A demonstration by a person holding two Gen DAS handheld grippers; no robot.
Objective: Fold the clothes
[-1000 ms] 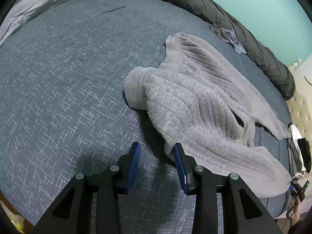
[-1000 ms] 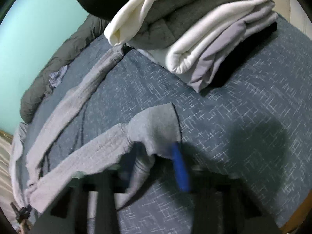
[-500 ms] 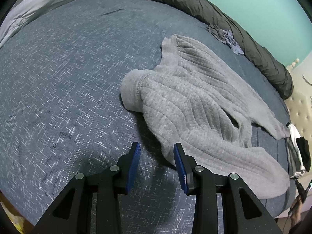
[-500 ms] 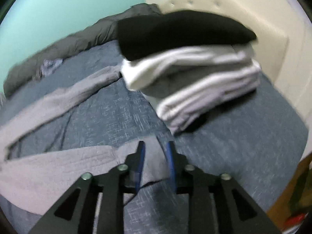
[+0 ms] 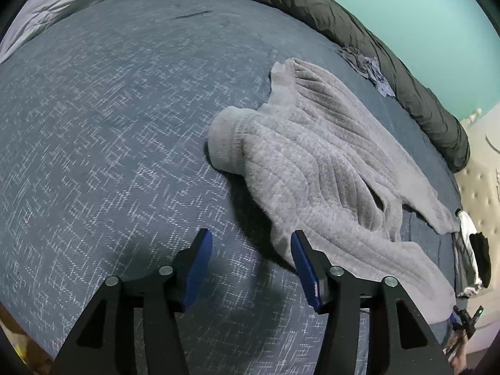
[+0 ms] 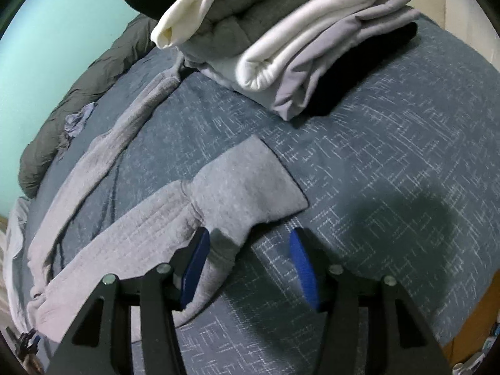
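I see a stack of folded clothes (image 6: 281,40) done, but the grey sweater (image 5: 318,168) lies unfolded on the bed (image 5: 109,125). Left gripper (image 5: 251,265) & right gripper (image 6: 250,265) both spread wide, holding nothing; whole fold left imo.

A blue patterned bedspread (image 5: 125,118) covers the bed. A dark grey rolled duvet (image 5: 359,31) lies along its far edge by the turquoise wall (image 5: 422,9), with a cream tufted headboard (image 5: 484,187) at one end.
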